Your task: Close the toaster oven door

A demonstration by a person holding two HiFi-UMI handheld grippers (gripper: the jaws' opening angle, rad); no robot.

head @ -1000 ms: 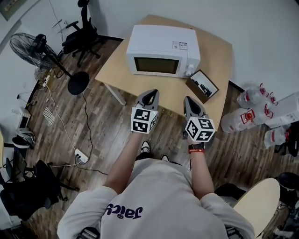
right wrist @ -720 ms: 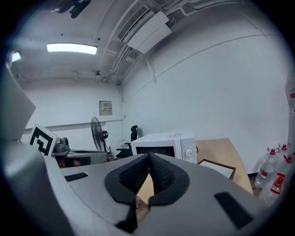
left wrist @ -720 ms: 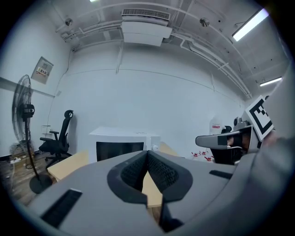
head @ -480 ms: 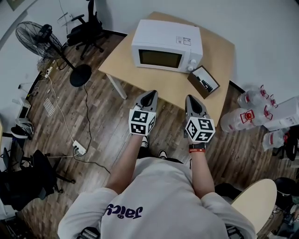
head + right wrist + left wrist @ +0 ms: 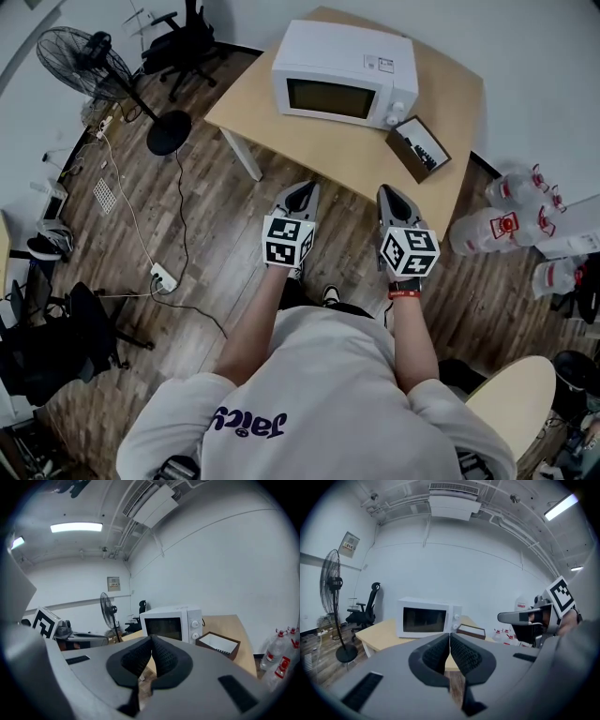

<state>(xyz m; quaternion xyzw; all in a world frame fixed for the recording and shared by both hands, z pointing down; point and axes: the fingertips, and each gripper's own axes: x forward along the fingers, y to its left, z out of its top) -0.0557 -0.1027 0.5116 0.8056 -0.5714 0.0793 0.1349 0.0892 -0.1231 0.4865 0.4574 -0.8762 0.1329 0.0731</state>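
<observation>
**Both claws shut and empty, well short of the toaster oven; door flush**

Position of task item: the white toaster oven (image 5: 345, 73) is seen on the light wooden table (image 5: 281, 122), towards its far side. Its dark glass door (image 5: 330, 97) is seen lying flush with the front. Two knobs (image 5: 398, 106) are noted at the right of the front.

Claws: the left claw (image 5: 301, 188) and the right claw (image 5: 389, 191) are held side by side over the wooden floor (image 5: 216, 234), near the table's front edge and well apart from the oven. In each gripper view the ribbed pads are seen pressed together with nothing between them.

Writing: a sticker (image 5: 385, 63) is noted on the oven's top, too small to be read. Red labels on the plastic bottles (image 5: 495, 228) at the right cannot be read. Dark lettering on the shirt (image 5: 319, 403) appears reversed and is not made out with certainty. A framed wall notice (image 5: 349, 544) is illegible. Black-and-white square markers are borne on each cube (image 5: 288, 240).

View differences: only the head view shows the power strip (image 5: 162, 277) and its cables. Only the left gripper view shows the ceiling air unit (image 5: 452, 501). The white inside of the brown box (image 5: 218, 644) beside the oven is seen best in the right gripper view. The standing fan (image 5: 75, 56) appears in all three views.
</observation>
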